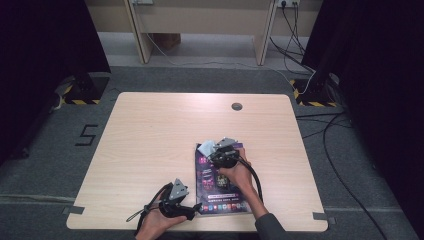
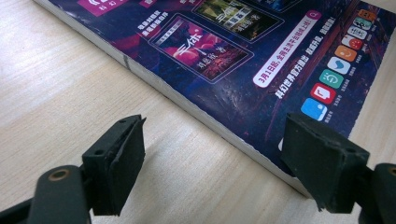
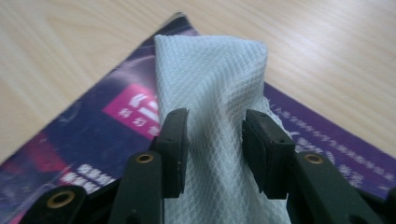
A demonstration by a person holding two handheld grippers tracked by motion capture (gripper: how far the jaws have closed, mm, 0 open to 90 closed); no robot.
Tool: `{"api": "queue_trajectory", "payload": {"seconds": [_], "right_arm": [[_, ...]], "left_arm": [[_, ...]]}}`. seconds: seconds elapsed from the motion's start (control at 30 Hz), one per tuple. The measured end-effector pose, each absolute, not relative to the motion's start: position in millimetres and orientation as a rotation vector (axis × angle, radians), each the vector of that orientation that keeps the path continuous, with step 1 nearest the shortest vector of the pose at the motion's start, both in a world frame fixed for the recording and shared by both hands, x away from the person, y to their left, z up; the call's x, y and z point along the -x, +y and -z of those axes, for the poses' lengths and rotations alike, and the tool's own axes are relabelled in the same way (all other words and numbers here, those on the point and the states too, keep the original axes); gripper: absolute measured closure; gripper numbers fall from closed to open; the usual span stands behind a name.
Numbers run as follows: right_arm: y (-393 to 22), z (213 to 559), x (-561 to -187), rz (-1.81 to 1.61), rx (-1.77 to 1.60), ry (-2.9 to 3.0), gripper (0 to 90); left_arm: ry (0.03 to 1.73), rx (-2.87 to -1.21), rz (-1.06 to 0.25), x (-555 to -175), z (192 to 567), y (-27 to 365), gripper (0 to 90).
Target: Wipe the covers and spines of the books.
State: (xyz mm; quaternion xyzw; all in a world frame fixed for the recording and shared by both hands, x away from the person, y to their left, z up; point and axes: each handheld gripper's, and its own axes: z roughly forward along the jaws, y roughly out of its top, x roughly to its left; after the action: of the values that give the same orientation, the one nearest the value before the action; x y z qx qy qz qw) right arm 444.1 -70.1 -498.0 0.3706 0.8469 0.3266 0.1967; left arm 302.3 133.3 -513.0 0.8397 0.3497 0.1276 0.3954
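Right gripper view: right gripper (image 3: 212, 151) jaws pinch the cloth (image 3: 210, 74) over the magazine (image 3: 93, 121).

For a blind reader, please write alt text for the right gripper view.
The right gripper pinches a folded white cloth between its two black jaws, over the corner of a dark purple magazine. The magazine lies on a light wooden table.
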Motion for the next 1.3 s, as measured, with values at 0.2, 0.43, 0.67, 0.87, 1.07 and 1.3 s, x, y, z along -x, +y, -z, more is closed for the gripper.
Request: {"api": "queue_trajectory", "payload": {"seconds": [0.2,0.43,0.67,0.87,1.07,1.3], "right_arm": [[-65,498,-446,-0.884,-1.019,2.345,62.8],[-47,498,-453,-0.924,-1.023,2.381,63.4],[-48,498,-451,-0.914,-0.961,2.394,63.6],[-71,495,-443,-0.848,-0.96,2.396,63.5],[-115,494,-443,-0.8,-1.078,2.323,63.4],[-136,493,-437,-0.776,-1.145,2.276,64.0]], "left_arm": [[0.89,-2.129,-0.324,-302,513,133,20.0],[0.89,-2.129,-0.323,-302,513,134,20.0],[0.889,-2.129,-0.323,-302,513,134,20.1],[0.889,-2.127,-0.322,-302,513,134,20.2],[0.89,-2.126,-0.32,-302,513,134,20.2],[0.888,-2.125,-0.32,-302,513,134,20.3]]}}
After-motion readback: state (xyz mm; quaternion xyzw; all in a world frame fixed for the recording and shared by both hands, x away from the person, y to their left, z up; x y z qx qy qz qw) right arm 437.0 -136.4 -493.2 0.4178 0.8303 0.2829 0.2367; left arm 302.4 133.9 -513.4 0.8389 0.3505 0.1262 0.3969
